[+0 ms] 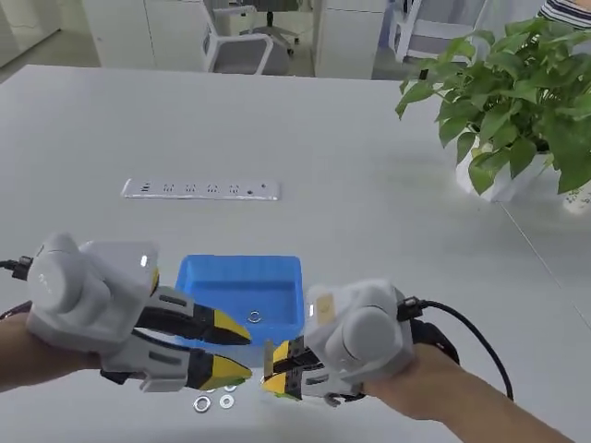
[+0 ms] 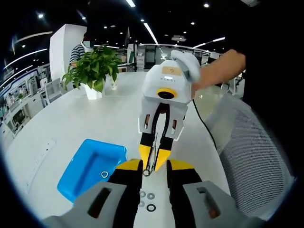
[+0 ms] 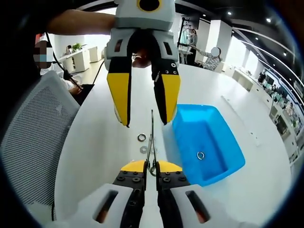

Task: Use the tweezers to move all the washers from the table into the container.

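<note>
My right gripper (image 1: pixel 270 369) (image 3: pixel 152 167) is shut on thin metal tweezers (image 3: pixel 152 137) (image 2: pixel 151 154), which point toward my left gripper (image 1: pixel 245 355) (image 3: pixel 146 122). The left gripper's jaws stand open, and the tweezers' tip lies in the gap between them. Several washers (image 1: pixel 226 401) (image 2: pixel 151 195) (image 3: pixel 141 137) lie on the white table just below both grippers. The blue container (image 1: pixel 277 277) (image 2: pixel 80 175) (image 3: pixel 213 128) sits right behind them, with one washer (image 1: pixel 255 317) (image 3: pixel 200 155) (image 2: pixel 104 174) inside.
A white power strip (image 1: pixel 200 190) lies farther back on the table (image 1: pixel 369 185). A potted plant (image 1: pixel 517 101) stands at the right edge. A grey mesh chair (image 2: pixel 256 156) is beside the table's near edge, and office chairs (image 1: pixel 240 37) stand beyond the far edge.
</note>
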Available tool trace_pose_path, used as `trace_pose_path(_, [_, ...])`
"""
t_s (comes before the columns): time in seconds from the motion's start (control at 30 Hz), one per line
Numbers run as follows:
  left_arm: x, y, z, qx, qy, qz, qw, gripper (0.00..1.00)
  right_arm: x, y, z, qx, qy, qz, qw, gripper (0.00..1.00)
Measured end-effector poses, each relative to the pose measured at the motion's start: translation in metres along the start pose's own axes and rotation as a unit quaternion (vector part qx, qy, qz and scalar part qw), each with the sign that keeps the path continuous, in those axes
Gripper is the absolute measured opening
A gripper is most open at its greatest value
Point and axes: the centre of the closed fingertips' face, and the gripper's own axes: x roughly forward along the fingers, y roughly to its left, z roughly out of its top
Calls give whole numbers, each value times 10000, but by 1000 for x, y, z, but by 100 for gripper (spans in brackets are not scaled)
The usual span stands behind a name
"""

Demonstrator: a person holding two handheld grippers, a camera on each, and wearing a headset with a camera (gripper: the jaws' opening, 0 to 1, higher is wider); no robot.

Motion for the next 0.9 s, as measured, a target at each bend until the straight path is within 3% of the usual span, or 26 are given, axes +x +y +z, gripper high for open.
trace_pose_path(0.57, [-42, 10, -12, -392, -70, 618, 9973, 40, -21, -12, 26, -177, -88, 34, 9998, 8])
trace_pose_path(0.9, [-52, 11, -18, -559, -101, 915, 9942, 53, -28, -22, 41, -235, -195, 47, 9995, 8])
